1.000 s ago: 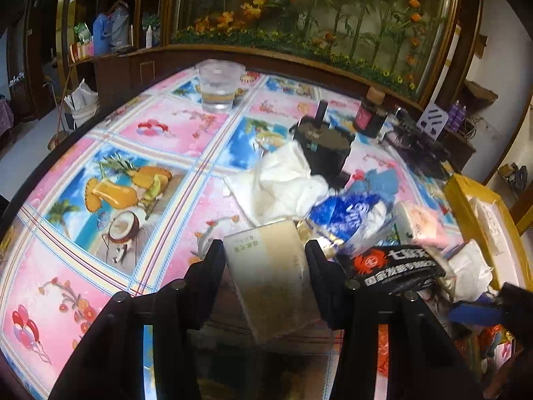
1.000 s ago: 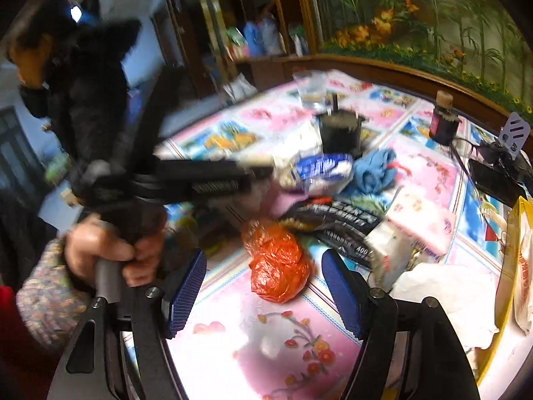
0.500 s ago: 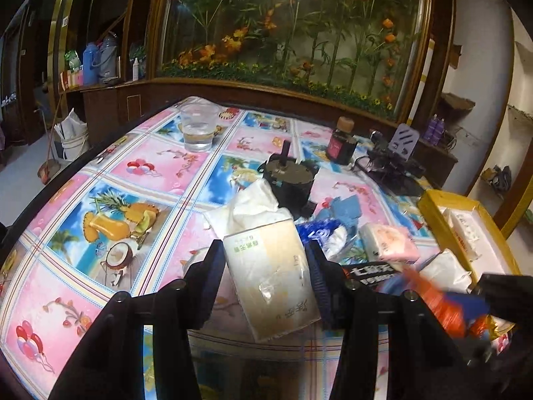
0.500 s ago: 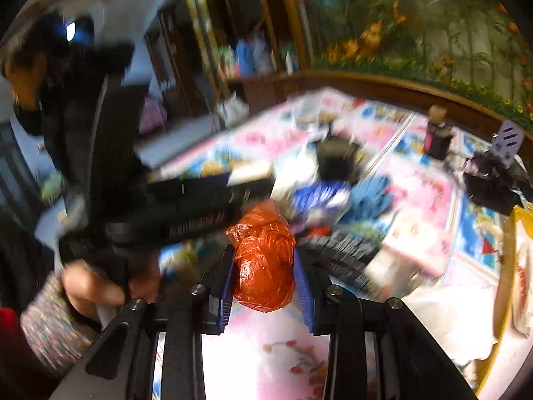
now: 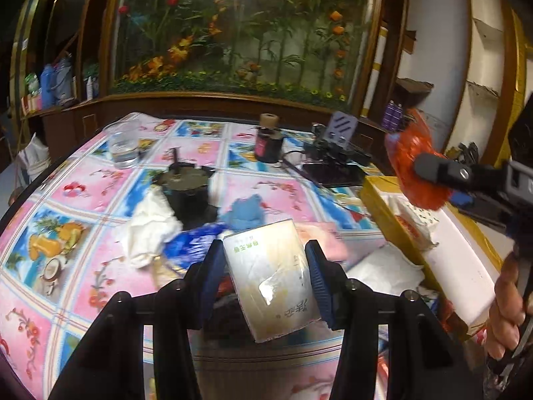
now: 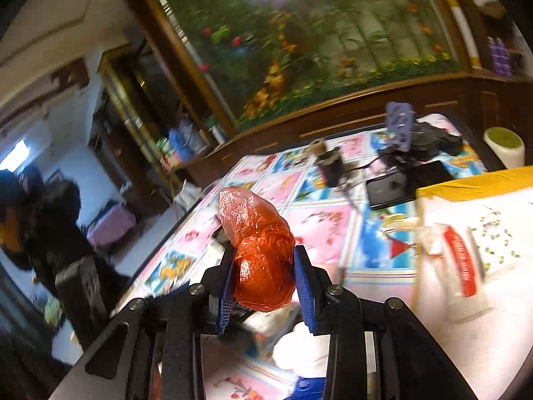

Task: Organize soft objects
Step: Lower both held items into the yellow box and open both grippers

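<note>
Covering most of the scene, the bench (image 5: 83,200) carries a bright picture cloth with soft clutter bunched toward its middle, so loose pieces have to be lifted out one at a time. At its right edge sits the yellow box (image 5: 376,196), open-topped and already holding a few packets — by the look of it the collecting place, which would explain why both loads face that way. The left hand-held gripper (image 5: 263,278) is clamped on a tissue pack (image 5: 269,280), its blue pads pinching the long sides so the slack wrapper cannot slide, held above the near middle of the bench. The right hand-held gripper (image 6: 263,280) has just closed on an orange plastic bag (image 6: 258,250), crumpled into a ball that bulges above the jaws — raised clear of the bench, left of the box. A white cloth (image 5: 150,230) and blue cloth (image 5: 246,213) lie unsorted farther back.
</note>
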Action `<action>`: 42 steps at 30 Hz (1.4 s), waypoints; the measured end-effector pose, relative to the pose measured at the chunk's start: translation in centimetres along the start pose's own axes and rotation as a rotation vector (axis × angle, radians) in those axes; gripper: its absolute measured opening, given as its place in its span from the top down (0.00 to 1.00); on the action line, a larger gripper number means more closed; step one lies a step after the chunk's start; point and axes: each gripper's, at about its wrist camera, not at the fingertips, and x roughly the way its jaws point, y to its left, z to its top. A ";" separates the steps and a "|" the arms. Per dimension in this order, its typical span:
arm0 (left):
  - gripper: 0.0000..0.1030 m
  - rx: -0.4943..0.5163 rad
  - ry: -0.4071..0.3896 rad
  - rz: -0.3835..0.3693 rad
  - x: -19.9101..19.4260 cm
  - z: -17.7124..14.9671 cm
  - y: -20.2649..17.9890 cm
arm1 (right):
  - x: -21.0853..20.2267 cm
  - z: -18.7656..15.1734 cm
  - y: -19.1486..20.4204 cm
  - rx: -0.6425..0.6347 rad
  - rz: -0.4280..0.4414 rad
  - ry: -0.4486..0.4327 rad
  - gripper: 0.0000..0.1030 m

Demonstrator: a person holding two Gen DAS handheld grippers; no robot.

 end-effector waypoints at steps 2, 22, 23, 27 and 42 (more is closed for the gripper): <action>0.53 0.023 0.003 -0.030 0.3 0.0 -1.7 | -0.8 0.4 -0.9 0.025 -0.013 -0.017 0.65; 0.53 0.103 0.250 -0.378 7.5 0.2 -19.0 | -8.9 1.7 -16.3 0.508 -0.428 -0.127 0.66; 0.53 0.108 0.264 -0.377 7.7 -0.1 -19.1 | -8.8 1.7 -16.5 0.510 -0.440 -0.116 0.66; 0.53 0.111 0.289 -0.381 8.1 -0.8 -18.9 | -8.1 1.3 -17.5 0.527 -0.490 -0.061 0.66; 0.53 0.148 0.291 -0.365 8.2 -1.1 -19.3 | -6.8 0.6 -18.3 0.553 -0.556 -0.009 0.64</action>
